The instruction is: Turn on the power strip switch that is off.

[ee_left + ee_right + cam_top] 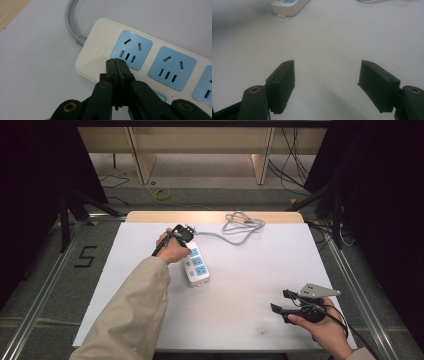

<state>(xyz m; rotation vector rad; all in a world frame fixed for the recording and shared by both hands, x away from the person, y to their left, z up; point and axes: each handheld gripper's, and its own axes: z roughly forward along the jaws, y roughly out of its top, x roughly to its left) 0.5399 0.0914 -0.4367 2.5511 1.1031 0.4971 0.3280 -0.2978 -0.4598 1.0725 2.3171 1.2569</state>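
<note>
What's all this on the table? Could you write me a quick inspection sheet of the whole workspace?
Surface: white table top, wooden edge at the far side.
Job's things: white power strip with blue sockets, lying flat.
Clutter: nothing seen.
Grippers: left gripper shut, tips over the strip's cable end beside the first socket; touching or not, cannot tell. Right gripper open, holding nothing, near the table's near right corner.
Cables: the strip's grey cord loops at the far edge.
Surroundings: black curtains at both sides, wires on the floor, a floor mark "5".

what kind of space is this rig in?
Probably a lab data-collection station: a white table between black curtains, loose cables on the floor, and a person holding the left gripper over a power strip.
</note>
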